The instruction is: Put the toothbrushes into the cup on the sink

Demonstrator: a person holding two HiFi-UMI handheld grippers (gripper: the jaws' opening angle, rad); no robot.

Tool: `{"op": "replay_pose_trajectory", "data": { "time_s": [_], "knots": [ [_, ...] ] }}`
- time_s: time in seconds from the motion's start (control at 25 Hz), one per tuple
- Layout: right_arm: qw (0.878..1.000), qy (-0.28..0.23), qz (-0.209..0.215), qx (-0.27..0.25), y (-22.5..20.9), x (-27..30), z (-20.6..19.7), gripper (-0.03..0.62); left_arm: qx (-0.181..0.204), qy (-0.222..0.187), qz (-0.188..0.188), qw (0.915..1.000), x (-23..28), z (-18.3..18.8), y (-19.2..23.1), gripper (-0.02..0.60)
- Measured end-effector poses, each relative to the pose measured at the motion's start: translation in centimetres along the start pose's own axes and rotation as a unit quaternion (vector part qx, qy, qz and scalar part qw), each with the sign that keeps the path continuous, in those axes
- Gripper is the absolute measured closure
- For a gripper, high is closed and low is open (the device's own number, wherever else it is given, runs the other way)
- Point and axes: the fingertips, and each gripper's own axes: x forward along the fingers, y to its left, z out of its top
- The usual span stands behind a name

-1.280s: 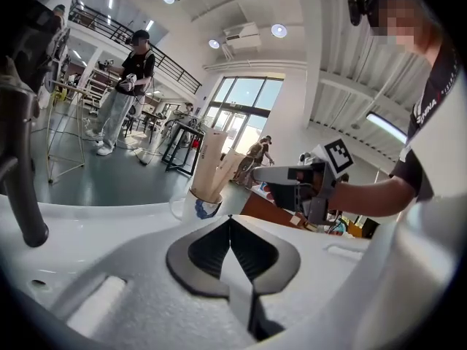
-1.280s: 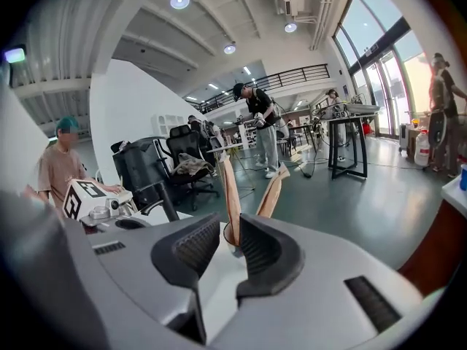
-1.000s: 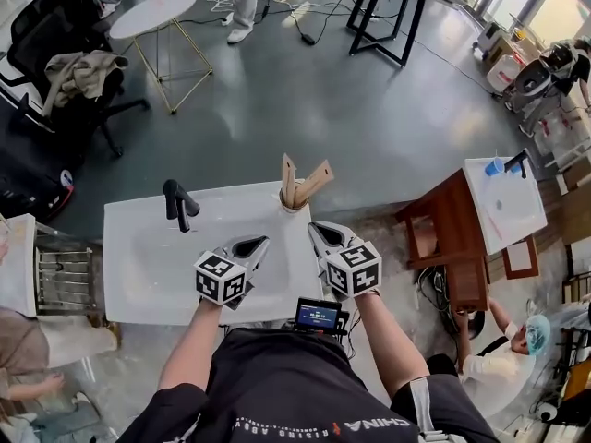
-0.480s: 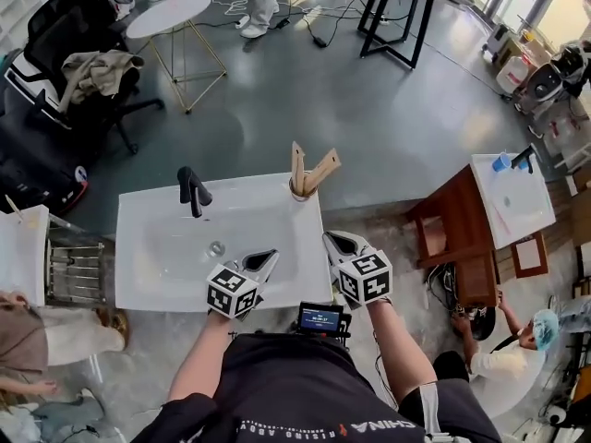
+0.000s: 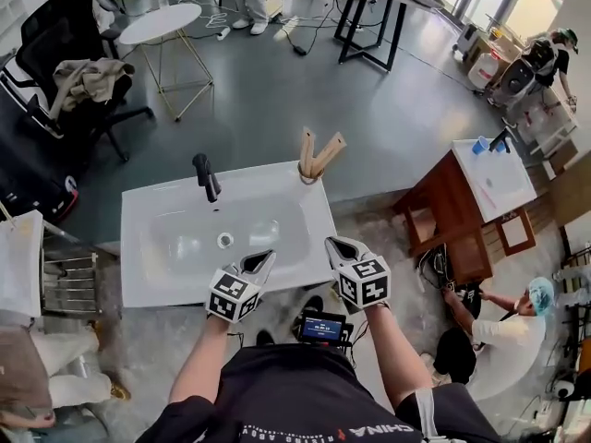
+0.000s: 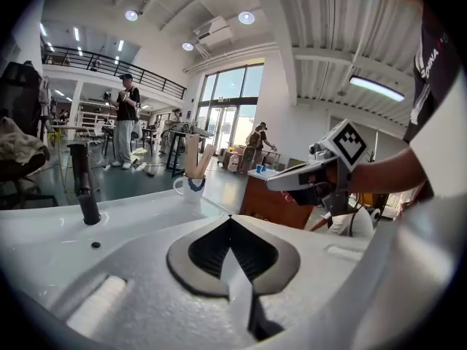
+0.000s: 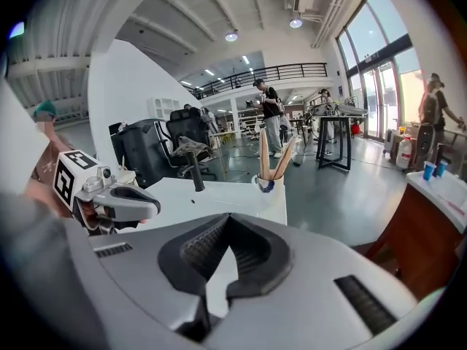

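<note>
Two wooden toothbrushes [image 5: 317, 154] stand leaning apart in a white cup [image 5: 307, 177] on the back right corner of the white sink [image 5: 305, 257]. The same cup [image 6: 189, 185] with the toothbrushes [image 6: 195, 155] shows in the left gripper view, and the cup [image 7: 267, 187] in the right gripper view. My left gripper [image 5: 267, 257] hovers over the sink's front edge, shut and empty. My right gripper [image 5: 334, 244] is beside it at the front right corner, also shut with nothing held. Both are well short of the cup.
A black tap [image 5: 206, 175] rises at the sink's back rim, with the drain [image 5: 224, 240] in the basin. A brown cabinet with a second white basin [image 5: 492, 179] stands to the right, and a person crouches near it [image 5: 512, 326]. A metal rack [image 5: 66, 278] is at the left.
Both grippers have drawn back from near the cup toward the sink's front edge. The cup and toothbrushes have stayed in place.
</note>
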Motion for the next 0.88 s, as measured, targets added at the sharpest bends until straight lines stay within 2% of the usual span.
{"op": "replay_pose_trajectory", "data": {
  "time_s": [0.4,0.68,0.88],
  "knots": [
    [0.999,-0.011,-0.027,-0.016,5.1,-3.1,-3.0,0.586,0.009,-0.010,-0.017,0.9998,-4.8,-3.0,-2.0,0.572],
    [0.999,-0.017,-0.030,-0.020,7.0,-4.2,-3.9,0.586,0.023,-0.004,-0.035,0.9991,-6.2,-3.6,-3.2,0.572],
    [0.999,-0.024,-0.026,-0.019,7.7,-4.8,-3.7,0.586,0.015,-0.001,-0.032,0.9994,-6.8,-4.0,-3.6,0.572]
  ]
}}
